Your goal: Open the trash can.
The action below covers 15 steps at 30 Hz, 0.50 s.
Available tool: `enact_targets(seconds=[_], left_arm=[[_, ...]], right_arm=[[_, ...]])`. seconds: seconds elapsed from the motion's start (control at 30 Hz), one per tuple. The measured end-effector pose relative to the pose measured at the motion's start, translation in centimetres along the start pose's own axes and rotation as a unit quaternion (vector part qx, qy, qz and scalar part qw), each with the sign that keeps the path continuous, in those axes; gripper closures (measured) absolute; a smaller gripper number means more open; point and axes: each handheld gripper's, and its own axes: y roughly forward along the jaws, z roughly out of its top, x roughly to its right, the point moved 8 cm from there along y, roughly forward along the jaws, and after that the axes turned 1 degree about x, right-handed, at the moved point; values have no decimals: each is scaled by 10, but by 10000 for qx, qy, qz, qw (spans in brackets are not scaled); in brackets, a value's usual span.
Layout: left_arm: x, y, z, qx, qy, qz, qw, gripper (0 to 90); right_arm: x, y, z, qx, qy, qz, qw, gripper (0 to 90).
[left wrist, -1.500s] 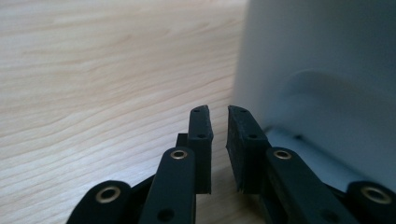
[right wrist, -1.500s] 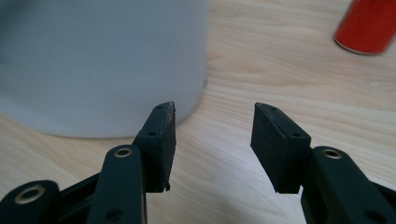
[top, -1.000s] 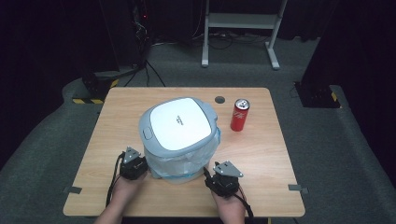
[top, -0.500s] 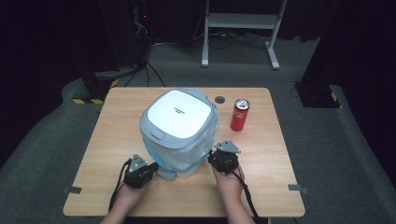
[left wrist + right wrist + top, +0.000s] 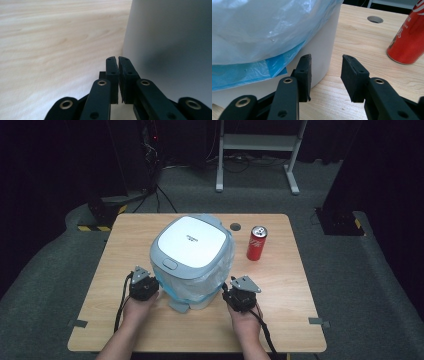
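A light wood counter [image 5: 280, 315] with rounded corners stands on grey carpet [image 5: 360, 285]. A round cable hole [image 5: 235, 226] sits near its far edge. Grey tape tabs [image 5: 318, 321] stick out at its near corners. Beyond the far edge the room is dark. A white metal stand [image 5: 257, 142] rests on the floor there, with cables [image 5: 240, 157] under it. At the far left, a black base with yellow-black hazard tape [image 5: 102, 212] stands by cables that trail off a dark rack [image 5: 145, 145]. Another black base [image 5: 340, 220] sits off the counter's far right corner.
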Motion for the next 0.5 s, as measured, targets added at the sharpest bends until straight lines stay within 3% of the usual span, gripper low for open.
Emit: enact_targets(seconds=[0.07,0.13,0.2,0.27,0.3,0.37,0.43,0.5], left_arm=[[4,1,1,-18,128,78,9999,898],[7,0,-1,-33,70,-62,10000,897],[9,-1,-2,-38,108,-68,9999,898],[25,-5,-6,-29,170,-192,9997,898],[25,-5,-6,-29,170,-192,9997,898],[44,-10,-11,-26,310,-332,9990,897],[51,-12,-13,-12,357,-402,9986,884],[50,-12,-13,1,301,-412,9987,837]], right_arm=[[2,1,-1,-40,-13,-5,10000,612],[5,1,-1,-37,6,-20,10000,613],[7,1,-1,-29,19,-30,10000,613],[11,1,-2,-32,12,-47,10000,612],[11,1,-2,-32,12,-47,10000,612],[18,0,-4,-30,-118,-236,9996,651],[27,-1,-6,-62,4,-217,9997,643],[31,-1,-7,-103,-83,-210,9997,659]])
